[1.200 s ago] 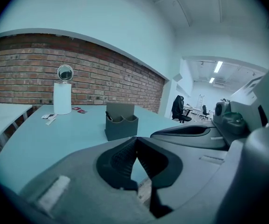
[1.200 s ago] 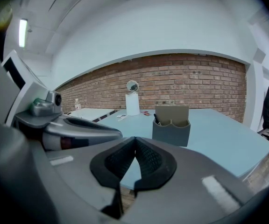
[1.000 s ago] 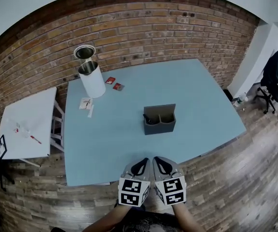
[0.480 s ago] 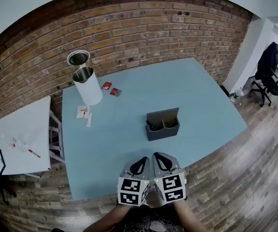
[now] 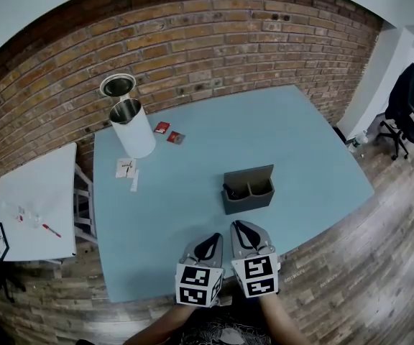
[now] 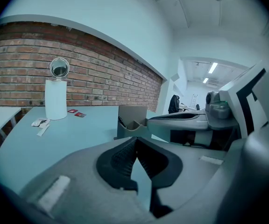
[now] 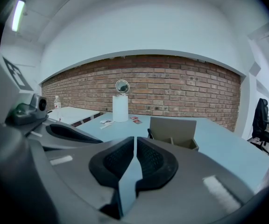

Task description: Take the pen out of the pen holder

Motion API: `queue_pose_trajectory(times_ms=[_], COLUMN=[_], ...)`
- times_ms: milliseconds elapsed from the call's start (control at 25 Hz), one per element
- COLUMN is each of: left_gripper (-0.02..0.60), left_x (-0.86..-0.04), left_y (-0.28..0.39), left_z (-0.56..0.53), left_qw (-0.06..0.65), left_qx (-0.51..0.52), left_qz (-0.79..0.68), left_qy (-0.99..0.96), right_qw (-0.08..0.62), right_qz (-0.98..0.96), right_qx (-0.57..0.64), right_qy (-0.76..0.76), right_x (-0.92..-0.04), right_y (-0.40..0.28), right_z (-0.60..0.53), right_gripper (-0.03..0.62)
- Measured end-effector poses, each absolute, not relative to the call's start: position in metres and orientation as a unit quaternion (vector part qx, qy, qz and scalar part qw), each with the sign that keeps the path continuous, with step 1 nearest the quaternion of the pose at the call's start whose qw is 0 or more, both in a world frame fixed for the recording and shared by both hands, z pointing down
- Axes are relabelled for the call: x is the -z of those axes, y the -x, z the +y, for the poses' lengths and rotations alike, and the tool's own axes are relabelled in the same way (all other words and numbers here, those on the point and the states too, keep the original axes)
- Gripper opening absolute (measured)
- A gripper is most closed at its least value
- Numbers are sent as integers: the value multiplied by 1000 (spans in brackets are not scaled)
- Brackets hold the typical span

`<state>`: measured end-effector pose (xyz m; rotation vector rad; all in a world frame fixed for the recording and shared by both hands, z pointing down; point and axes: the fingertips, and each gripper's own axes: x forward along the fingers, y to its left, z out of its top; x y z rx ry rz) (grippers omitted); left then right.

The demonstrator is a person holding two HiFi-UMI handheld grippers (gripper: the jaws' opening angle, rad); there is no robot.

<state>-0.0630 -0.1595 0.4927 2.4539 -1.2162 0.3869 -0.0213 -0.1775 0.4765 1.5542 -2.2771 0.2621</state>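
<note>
Grey pen holder (image 5: 249, 190) is propping the pen (image 5: 227, 190) on the surface (image 5: 164, 207); left gripper (image 5: 208, 244) and right gripper (image 5: 244, 234) are hovering short, fingers pressed together, empty.

Brick wall (image 5: 214, 34), wood floor (image 5: 351, 279), perhaps office chair (image 5: 407, 106)

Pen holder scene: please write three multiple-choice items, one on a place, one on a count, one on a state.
1. In the head view, which compartment of the pen holder has the pen? A left; B right; C neither.
2. How many red packets lie on the table? A one; B two; C four.
3. How are the left gripper and right gripper? A both shut, empty; B both wide open; C right shut on the pen.
Answers: 1 A, a dark tip shows there; 2 B, two lie near the white bin; 3 A, each gripper view shows jaws together.
</note>
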Motion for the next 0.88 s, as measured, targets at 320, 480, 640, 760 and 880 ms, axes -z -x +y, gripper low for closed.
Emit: queue_pose_trajectory(times_ms=[320, 480, 640, 760, 880], left_gripper=[-1, -1, 0, 0, 0], left_x=[-498, -499, -502, -505, -507], left_y=[61, 57, 54, 53, 54], left_z=[-187, -202, -213, -219, -225], left_qw=[190, 194, 197, 199, 201], left_qx=[-135, -134, -135, -138, -141], left_qz=[-459, -472, -484, -489, -496], left_qy=[-857, -849, -842, -838, -833], right_qw=[199, 207, 212, 218, 230], right_qz=[-825, -831, -835, -838, -836], right_qx=[-76, -73, -76, -79, -84], right_qy=[-524, -510, -502, -495, -490], right_x=[-484, -488, -494, -499, -508], right_y=[23, 21, 19, 20, 20], right_z=[-212, -231, -250, -262, -271], right_gripper=[31, 33, 38, 44, 48])
